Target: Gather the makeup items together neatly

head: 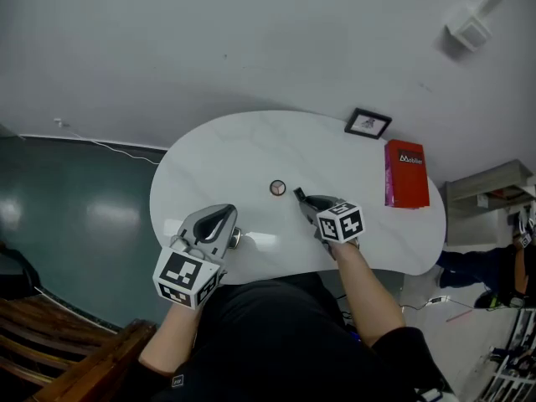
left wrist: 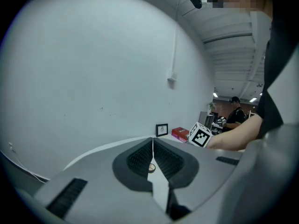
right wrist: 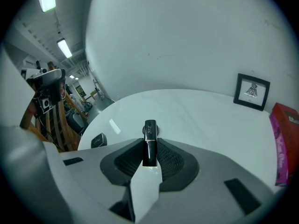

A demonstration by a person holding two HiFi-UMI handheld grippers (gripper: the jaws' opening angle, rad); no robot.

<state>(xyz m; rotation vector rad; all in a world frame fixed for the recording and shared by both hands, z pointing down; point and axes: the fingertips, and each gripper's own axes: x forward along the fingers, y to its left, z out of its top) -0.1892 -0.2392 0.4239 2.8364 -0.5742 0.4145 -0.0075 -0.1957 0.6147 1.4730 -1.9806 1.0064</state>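
My right gripper (head: 302, 198) is shut on a slim black lipstick tube (right wrist: 149, 143), which sticks up past the fingertips over the middle of the white oval table (head: 251, 149). A small round gold-rimmed compact (head: 277, 188) lies on the table just left of that tube. It also shows through the slit of my left gripper (left wrist: 153, 141), which is shut with nothing in it and hovers at the table's near left edge. A small dark compact (right wrist: 98, 140) lies by the left gripper (head: 228, 218).
A black picture frame (head: 368, 123) and a red box (head: 406, 174) sit at the table's far right. The wall is close behind the table. A wooden bench (head: 59, 350) stands at lower left, and a person works in the background (left wrist: 235, 111).
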